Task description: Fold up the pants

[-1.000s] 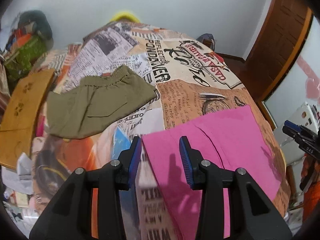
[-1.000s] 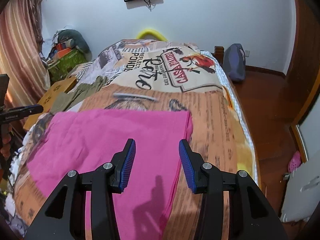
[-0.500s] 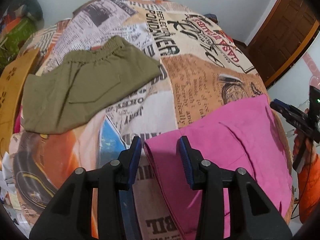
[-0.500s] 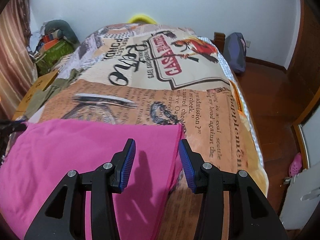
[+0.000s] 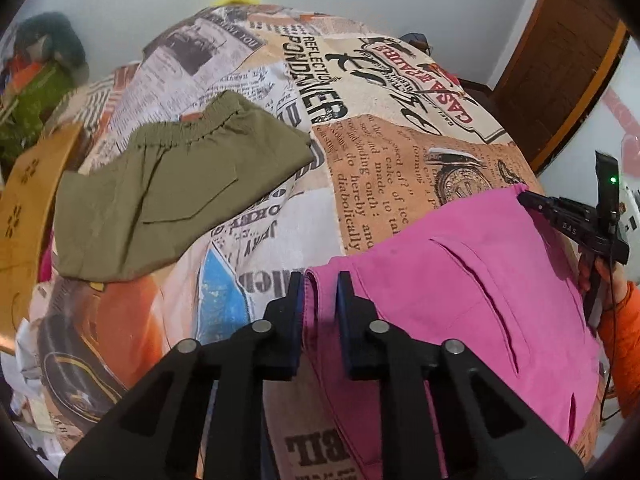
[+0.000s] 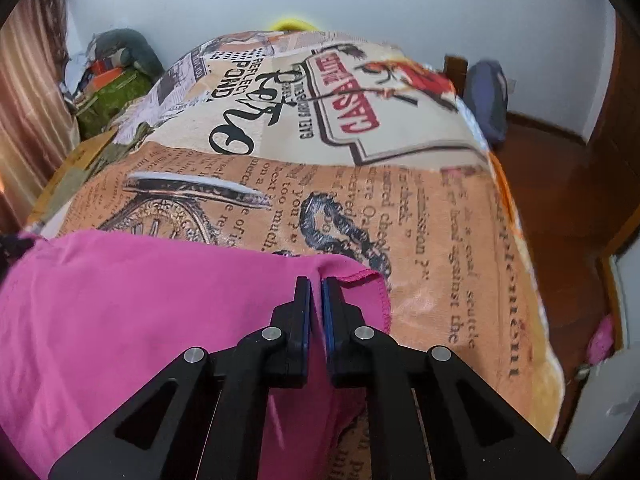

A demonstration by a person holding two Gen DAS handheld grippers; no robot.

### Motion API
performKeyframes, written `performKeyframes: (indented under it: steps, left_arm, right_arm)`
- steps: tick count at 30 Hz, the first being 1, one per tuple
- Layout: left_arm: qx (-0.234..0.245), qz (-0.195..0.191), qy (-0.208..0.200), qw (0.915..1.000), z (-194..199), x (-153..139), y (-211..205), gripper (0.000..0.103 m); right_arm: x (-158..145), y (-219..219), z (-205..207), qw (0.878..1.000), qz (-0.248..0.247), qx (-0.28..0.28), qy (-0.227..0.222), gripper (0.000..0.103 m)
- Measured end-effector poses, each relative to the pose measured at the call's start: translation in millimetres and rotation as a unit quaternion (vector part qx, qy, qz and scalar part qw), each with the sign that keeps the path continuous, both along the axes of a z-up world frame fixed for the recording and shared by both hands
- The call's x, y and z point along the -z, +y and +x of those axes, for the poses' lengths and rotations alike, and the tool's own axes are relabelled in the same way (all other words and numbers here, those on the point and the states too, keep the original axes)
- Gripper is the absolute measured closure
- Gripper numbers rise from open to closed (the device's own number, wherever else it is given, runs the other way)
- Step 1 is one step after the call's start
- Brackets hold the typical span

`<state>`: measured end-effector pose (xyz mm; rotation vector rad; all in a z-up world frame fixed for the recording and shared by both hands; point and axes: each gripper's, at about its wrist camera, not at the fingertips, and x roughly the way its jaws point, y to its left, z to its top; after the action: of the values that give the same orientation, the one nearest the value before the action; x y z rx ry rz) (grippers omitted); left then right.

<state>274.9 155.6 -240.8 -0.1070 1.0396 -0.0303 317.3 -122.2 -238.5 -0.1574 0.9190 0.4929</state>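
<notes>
Pink pants (image 5: 460,292) pinched by right tool (image 6: 316,292), straddled by released left tool (image 5: 318,288); olive shorts (image 5: 168,196) near.

Ahead of your grippers you see a bed (image 6: 400,152) under a newsprint-patterned cover, a pale wall (image 6: 400,0) beyond it. Right of them lie a wooden floor (image 6: 560,184) and door (image 5: 560,60); left, a curtain (image 6: 28,100).

Even, soft indoor light, faint shadows; strong fisheye bending with dark corners, slight motion blur.
</notes>
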Motion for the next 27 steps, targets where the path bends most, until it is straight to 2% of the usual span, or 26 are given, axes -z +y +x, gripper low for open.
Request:
performKeyframes:
  steps: [4,8,10,13,15,16,19,22,24,27]
  left_arm:
    - [0.004,0.052,-0.02,0.9984,-6.8,-6.9,-6.8,0.09]
    - [0.012,0.081,-0.01,0.9966,-6.1,7.7,-9.3,0.09]
    - [0.009,0.089,-0.009,0.996,-5.9,8.9,-10.1,0.086]
    - [-0.003,0.079,-0.01,0.9968,-5.2,-1.6,-4.4,0.083]
    - [-0.012,0.057,-0.024,0.998,-5.8,-15.5,1.5,0.083]
    - [-0.016,0.051,-0.03,0.9981,-5.8,-22.2,2.7,0.083]
    - [-0.013,0.047,-0.048,0.9977,-3.5,-39.9,-2.1,0.083]
    - [0.005,0.03,-0.056,0.9979,3.3,-47.5,-16.8,0.077]
    - [0.016,0.022,-0.053,0.9982,8.4,-43.2,-28.0,0.073]
    - [0.033,0.02,-0.026,0.9989,19.2,-22.0,-45.3,0.073]
  right_arm:
    - [-3.5,-3.1,2.7,0.999,-0.023,0.016,-0.028,0.1]
    - [0.5,-7.6,10.7,0.999,-0.024,0.026,-0.016,0.101]
    - [-1.4,-4.5,11.4,0.999,-0.04,0.02,-0.012,0.101]
    - [-10.9,-6.0,10.4,0.999,-0.036,0.024,-0.001,0.092]
    - [-22.4,-10.1,8.1,1.0,0.002,0.027,0.007,0.074]
    - [-27.5,-10.0,5.6,0.999,0.018,0.027,0.003,0.072]
    - [-44.0,-0.3,-2.6,0.999,0.053,0.007,0.0,0.071]
    - [-51.2,22.9,-12.9,0.997,0.068,-0.027,0.003,0.071]
    - [-47.7,41.3,-18.8,0.996,0.066,-0.052,0.011,0.071]
    - [-28.6,66.1,-22.9,0.995,0.043,-0.081,0.031,0.068]
